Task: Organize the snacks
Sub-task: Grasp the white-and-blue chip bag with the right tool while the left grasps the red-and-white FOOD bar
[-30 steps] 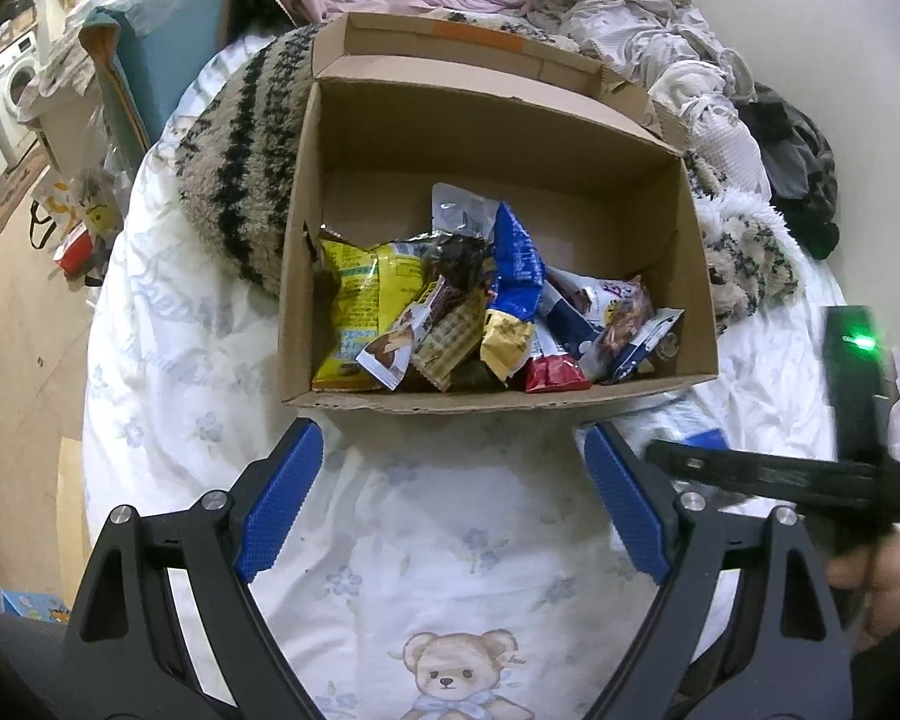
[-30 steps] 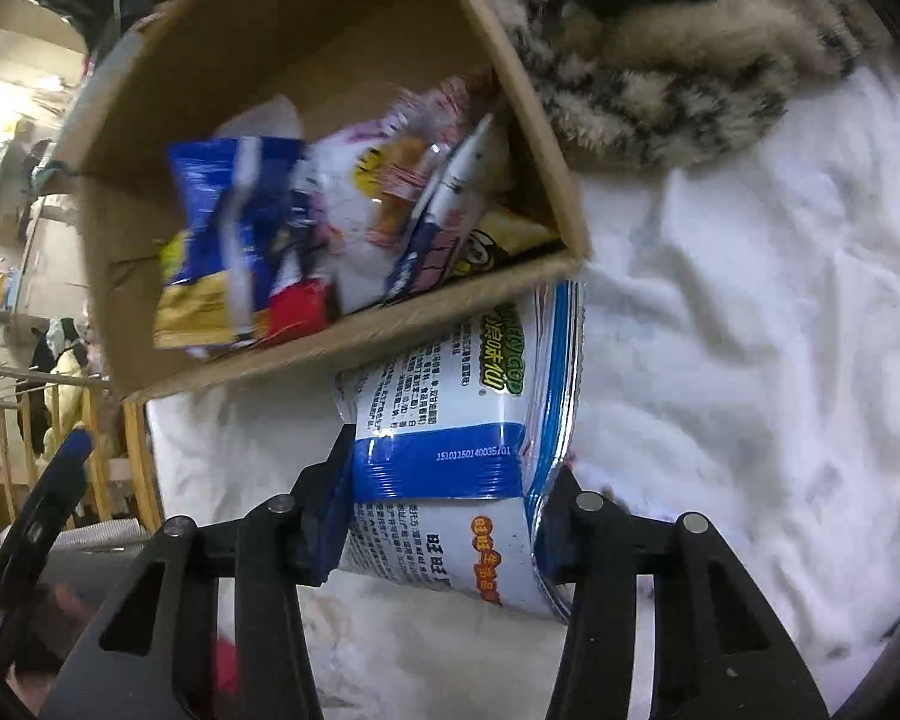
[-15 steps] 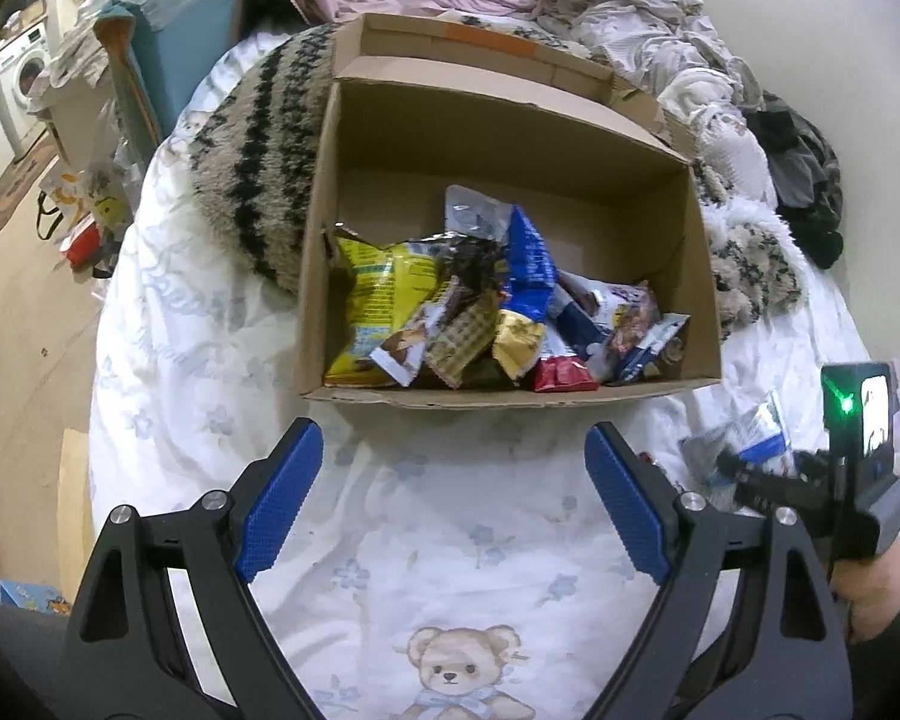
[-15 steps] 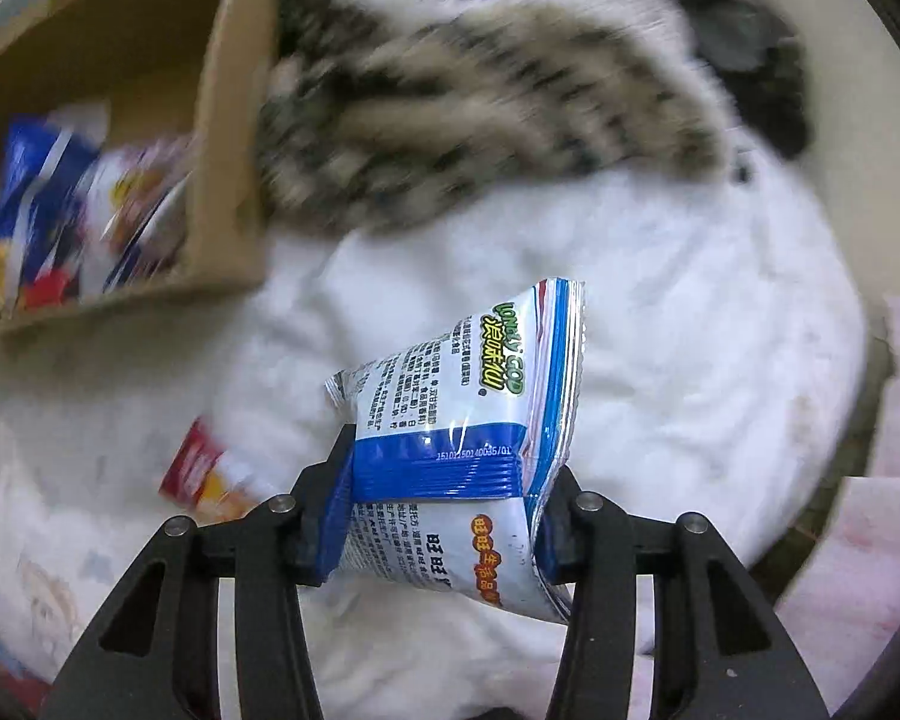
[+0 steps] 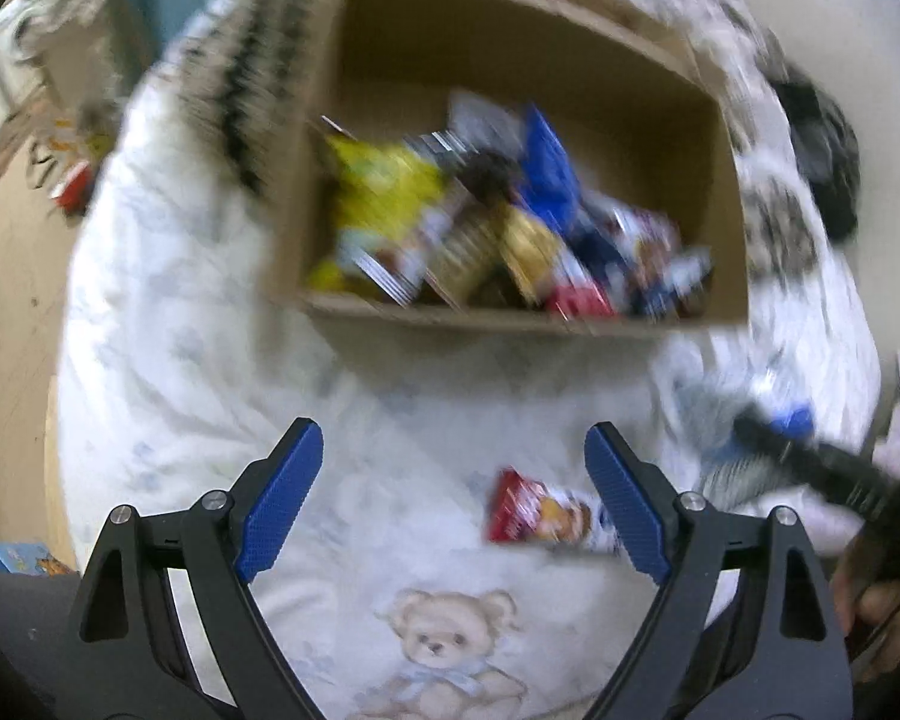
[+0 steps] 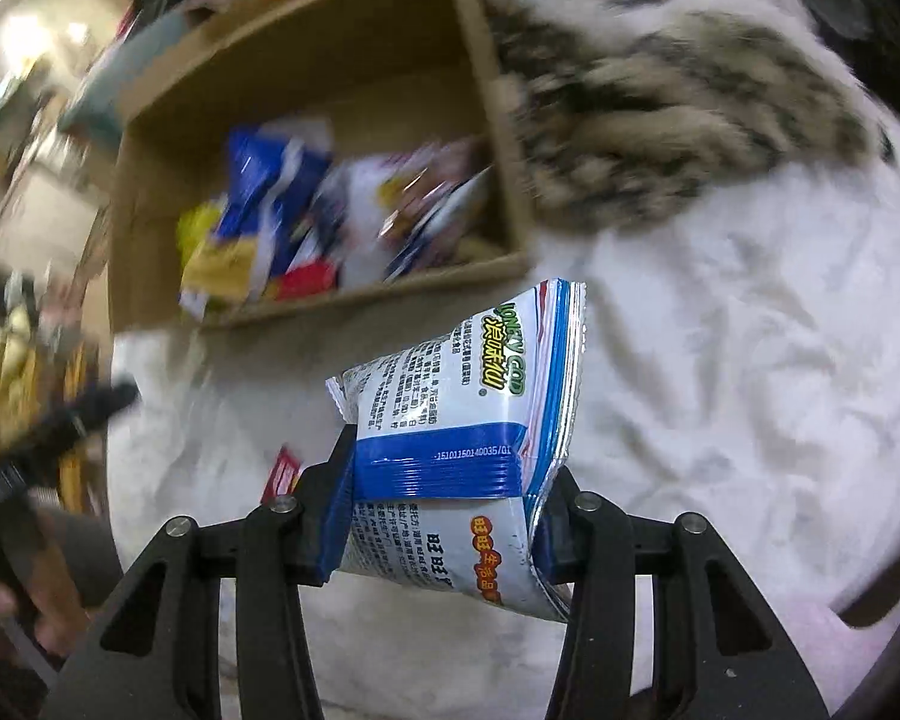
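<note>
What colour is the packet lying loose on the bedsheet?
Mostly red packet, best seen in the left wrist view.

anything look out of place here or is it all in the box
One red snack packet lies loose on the bedsheet, outside the cardboard box where the other snacks are piled. The right gripper holds a blue-and-white snack bag, also not yet boxed.

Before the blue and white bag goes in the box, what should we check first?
1. Right gripper pinches the snack bag: ok.
2. Cardboard box is open on top: ok.
3. Room left in the box behind the pile: ok.
4. Left gripper is open and holds nothing: ok.
5. Red packet lies loose on the bedsheet, not in the box: not ok.
6. What snacks the box holds: cannot tell, too blurred.
</note>
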`<state>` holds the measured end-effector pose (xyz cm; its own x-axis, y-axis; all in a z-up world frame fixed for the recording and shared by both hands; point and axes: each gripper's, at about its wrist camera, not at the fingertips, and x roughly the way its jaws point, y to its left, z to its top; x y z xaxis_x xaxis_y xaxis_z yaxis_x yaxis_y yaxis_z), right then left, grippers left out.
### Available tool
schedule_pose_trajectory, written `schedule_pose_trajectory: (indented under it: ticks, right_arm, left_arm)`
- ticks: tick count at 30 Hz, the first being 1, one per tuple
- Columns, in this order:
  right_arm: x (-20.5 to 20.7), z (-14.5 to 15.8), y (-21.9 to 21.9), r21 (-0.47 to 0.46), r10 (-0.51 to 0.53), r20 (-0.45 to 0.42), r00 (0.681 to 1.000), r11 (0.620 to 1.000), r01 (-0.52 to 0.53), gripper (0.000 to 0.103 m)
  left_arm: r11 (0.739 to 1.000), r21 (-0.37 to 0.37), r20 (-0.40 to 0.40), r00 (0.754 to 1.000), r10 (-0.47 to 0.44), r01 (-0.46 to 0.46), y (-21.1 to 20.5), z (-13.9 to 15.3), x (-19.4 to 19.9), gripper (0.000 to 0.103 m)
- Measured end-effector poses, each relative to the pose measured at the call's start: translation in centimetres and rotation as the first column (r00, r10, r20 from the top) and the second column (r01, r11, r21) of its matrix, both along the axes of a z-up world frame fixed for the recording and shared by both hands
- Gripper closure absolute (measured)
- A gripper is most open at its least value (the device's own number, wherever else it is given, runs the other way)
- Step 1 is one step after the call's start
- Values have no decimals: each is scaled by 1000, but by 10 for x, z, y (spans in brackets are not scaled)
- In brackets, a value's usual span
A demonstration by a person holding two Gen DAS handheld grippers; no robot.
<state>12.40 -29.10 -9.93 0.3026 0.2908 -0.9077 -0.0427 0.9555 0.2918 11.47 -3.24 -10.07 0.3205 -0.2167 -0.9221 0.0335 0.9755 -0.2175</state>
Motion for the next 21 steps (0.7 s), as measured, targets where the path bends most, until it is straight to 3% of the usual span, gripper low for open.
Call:
schedule_pose_trajectory:
  ticks: [3, 5, 8, 11, 15, 21]
  right_arm:
    - [-3, 3, -23, 31, -100, 5, 995, 995, 100, 54]
    - [-8, 6, -37, 62, -156, 12, 988, 986, 155, 54]
    - [-11, 14, -44, 105, -216, 27, 976, 972, 212, 54]
    - [-14, 16, -46, 156, -265, 15, 964, 953, 259, 53]
    - [-12, 23, -50, 207, -305, 35, 952, 934, 291, 53]
    - [-11, 25, -45, 239, -291, 40, 956, 931, 274, 53]
  left_arm:
    - [989, 20, -143, 979, -142, 146, -38, -31, -3, 16]
    - [988, -7, -194, 969, -152, 154, -51, -45, -10, 16]
    - [976, 23, -208, 956, -205, 214, -74, -55, -14, 15]
    - [960, 98, -217, 947, -235, 261, -93, -65, -12, 0]
    - [943, 139, -307, 918, -250, 303, -113, -93, -5, 0]
    - [932, 195, -273, 930, -246, 304, -131, -96, 1, 0]
